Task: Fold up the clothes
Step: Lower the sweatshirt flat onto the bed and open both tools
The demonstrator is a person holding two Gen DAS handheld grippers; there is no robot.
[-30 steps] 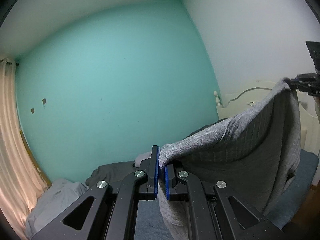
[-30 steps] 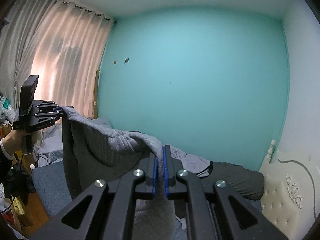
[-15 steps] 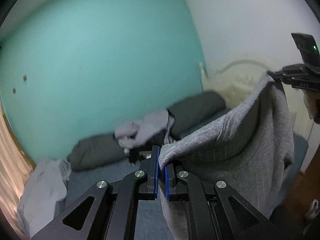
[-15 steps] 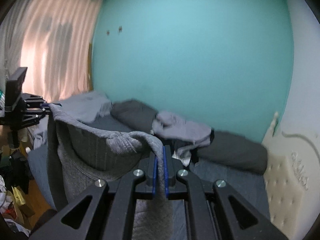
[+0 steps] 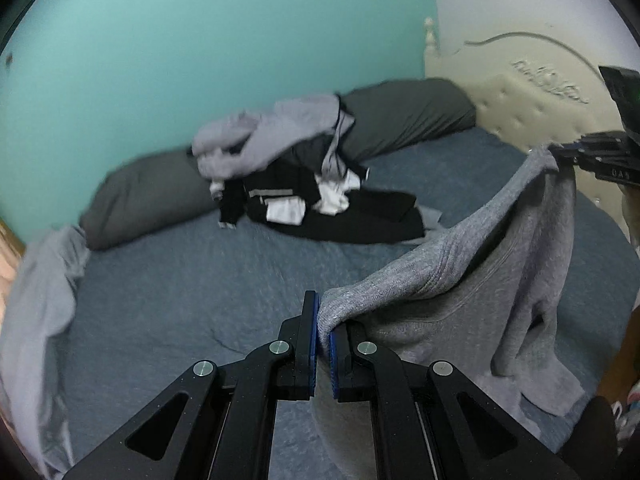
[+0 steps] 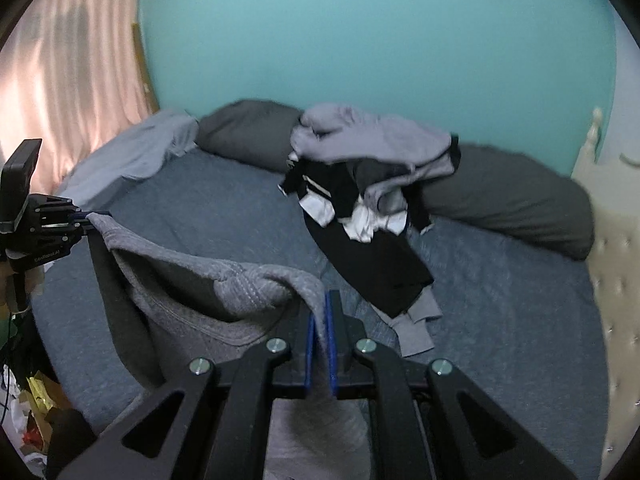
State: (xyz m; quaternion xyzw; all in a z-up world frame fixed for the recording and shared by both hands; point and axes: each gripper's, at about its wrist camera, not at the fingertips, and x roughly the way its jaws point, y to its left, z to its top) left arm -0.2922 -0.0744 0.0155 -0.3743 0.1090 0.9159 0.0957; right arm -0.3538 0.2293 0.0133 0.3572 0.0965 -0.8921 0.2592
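**Grey sweater held by two corners over the bed, ready to be laid out**

Left wrist view: the left claw (image 5: pixel 323 338) is clamped shut on an edge of the grey knit sweater (image 5: pixel 472 280), the ribbed fabric bunched between its blue pads. From there the sweater stretches up and to the right to the right claw (image 5: pixel 560 158), which pinches the other end near the padded headboard (image 5: pixel 520 120). The body of the sweater hangs down between the two claws, with its lower part sagging toward the blue bedspread (image 5: pixel 180 280); whether the hem touches the bed cannot be told. Farther back lies a heap of unfolded clothes (image 5: pixel 304 168), grey and black with white, against a dark grey bolster pillow (image 5: pixel 404 116).

Right wrist view: the right claw (image 6: pixel 319 326) is closed on sweater fabric that runs over its pads. The sweater (image 6: pixel 192 292) spans left to the left claw (image 6: pixel 86 216), which grips the far end in front of the pink curtain (image 6: pixel 68 72). The heap of clothes (image 6: pixel 360 184) sits just beyond, a black sleeve trailing close to the sweater.

The step in hand looks like spreading the sweater before folding. The next move likely calls for lowering both claws together, keeping the top edge taut, so the sweater lands flat on the open bedspread clear of the heap.
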